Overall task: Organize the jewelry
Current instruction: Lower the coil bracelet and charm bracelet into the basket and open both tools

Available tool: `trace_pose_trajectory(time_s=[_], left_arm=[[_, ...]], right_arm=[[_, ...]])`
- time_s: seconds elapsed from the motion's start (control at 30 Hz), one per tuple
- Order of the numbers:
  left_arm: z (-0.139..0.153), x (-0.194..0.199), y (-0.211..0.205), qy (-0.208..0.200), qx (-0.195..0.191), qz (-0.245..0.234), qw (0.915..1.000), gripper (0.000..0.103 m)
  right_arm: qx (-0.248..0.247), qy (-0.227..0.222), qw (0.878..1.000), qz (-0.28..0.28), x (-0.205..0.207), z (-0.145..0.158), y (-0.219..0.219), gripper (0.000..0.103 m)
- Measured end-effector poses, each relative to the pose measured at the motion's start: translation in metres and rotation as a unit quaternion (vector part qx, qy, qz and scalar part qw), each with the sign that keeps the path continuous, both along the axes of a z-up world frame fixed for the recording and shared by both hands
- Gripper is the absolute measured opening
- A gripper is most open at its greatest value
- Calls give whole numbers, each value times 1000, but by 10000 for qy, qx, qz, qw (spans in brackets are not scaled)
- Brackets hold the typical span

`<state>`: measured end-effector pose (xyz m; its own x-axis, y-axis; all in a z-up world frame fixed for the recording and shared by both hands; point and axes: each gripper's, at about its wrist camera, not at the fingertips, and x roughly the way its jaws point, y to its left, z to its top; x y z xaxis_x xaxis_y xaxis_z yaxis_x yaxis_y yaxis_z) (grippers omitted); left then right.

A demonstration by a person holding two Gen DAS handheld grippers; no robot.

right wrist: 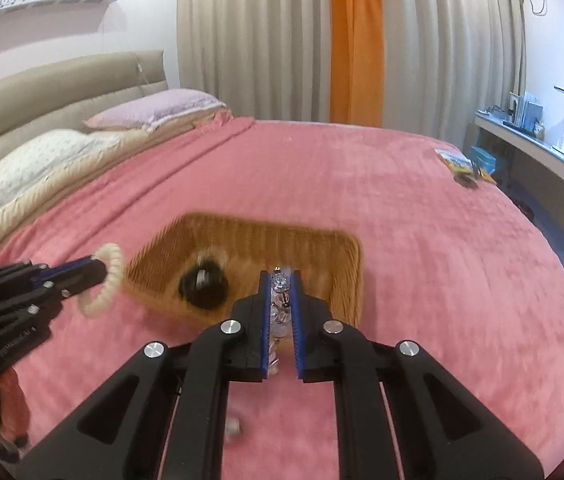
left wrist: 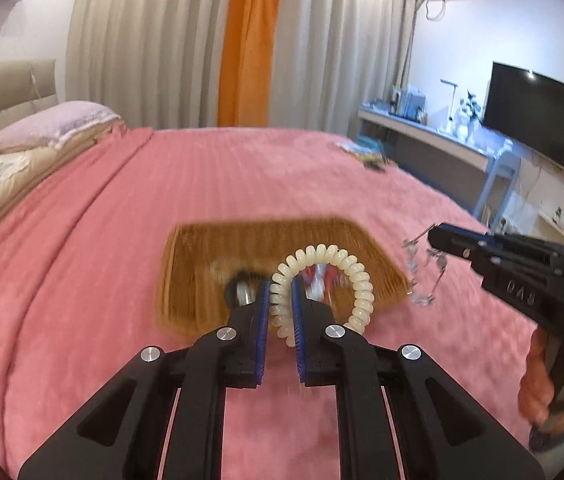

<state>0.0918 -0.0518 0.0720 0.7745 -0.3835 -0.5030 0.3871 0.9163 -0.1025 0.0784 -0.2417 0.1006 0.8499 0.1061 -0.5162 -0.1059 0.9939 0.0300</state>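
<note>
My left gripper is shut on a cream spiral coil bracelet and holds it above the near edge of a woven wicker tray on the pink bed. It also shows in the right wrist view with the coil bracelet left of the tray. My right gripper is shut on a clear bead and silver chain bracelet over the tray's near side. In the left wrist view the right gripper dangles this chain off the tray's right edge. A dark round item lies in the tray.
The pink blanket covers the bed, with pillows at the far left. A small packet and dark item lie at the bed's far right corner. A desk and a TV stand to the right.
</note>
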Motion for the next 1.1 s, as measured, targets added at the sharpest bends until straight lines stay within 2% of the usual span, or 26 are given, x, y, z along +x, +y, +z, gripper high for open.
trace_pose_trajectory(time_s=[0.1, 0.2, 0.33, 0.43, 0.53, 0.63, 0.8, 0.87, 0.93, 0.97, 1.0, 1.03, 1.1], left_arm=[[1, 28, -11, -267, 195, 268, 9991, 10], [-5, 59, -21, -342, 242, 396, 9983, 10], [-29, 100, -18, -35, 111, 489, 9987, 10], [-51, 120, -6, 249, -137, 483, 9984, 10], [-70, 124, 1, 429, -143, 434, 9980, 10], [-74, 126, 0, 519, -142, 341, 9980, 10], [-79, 125, -7, 443, 62, 272, 9986, 11], [-80, 123, -8, 411, 80, 237, 9988, 16], [-77, 118, -9, 302, 97, 232, 9992, 37], [-74, 113, -8, 191, 103, 246, 9995, 44], [-71, 110, -7, 112, 90, 255, 9996, 45], [-67, 105, -5, 35, 46, 246, 9997, 45], [-60, 97, -1, -58, -96, 173, 9998, 45]], right_arm=[[308, -182, 9992, 159, 29, 2, 3, 8], [223, -176, 9996, 47, 63, -10, 13, 8], [213, 16, 9998, -28, 102, -33, 23, 8], [144, 398, 9990, -105, 128, -58, 26, 8], [128, 538, 9984, -72, 133, -75, 25, 8], [220, 726, 9971, -59, 138, -89, 20, 8], [351, 776, 9964, -19, 139, -89, 16, 8], [445, 789, 9959, 44, 138, -89, 15, 8], [586, 783, 9951, 114, 134, -88, 12, 11], [610, 771, 9951, 101, 133, -87, 12, 17], [640, 744, 9951, 83, 130, -85, 10, 27], [675, 693, 9953, 35, 126, -82, 7, 31], [693, 610, 9957, -11, 118, -74, 6, 35]])
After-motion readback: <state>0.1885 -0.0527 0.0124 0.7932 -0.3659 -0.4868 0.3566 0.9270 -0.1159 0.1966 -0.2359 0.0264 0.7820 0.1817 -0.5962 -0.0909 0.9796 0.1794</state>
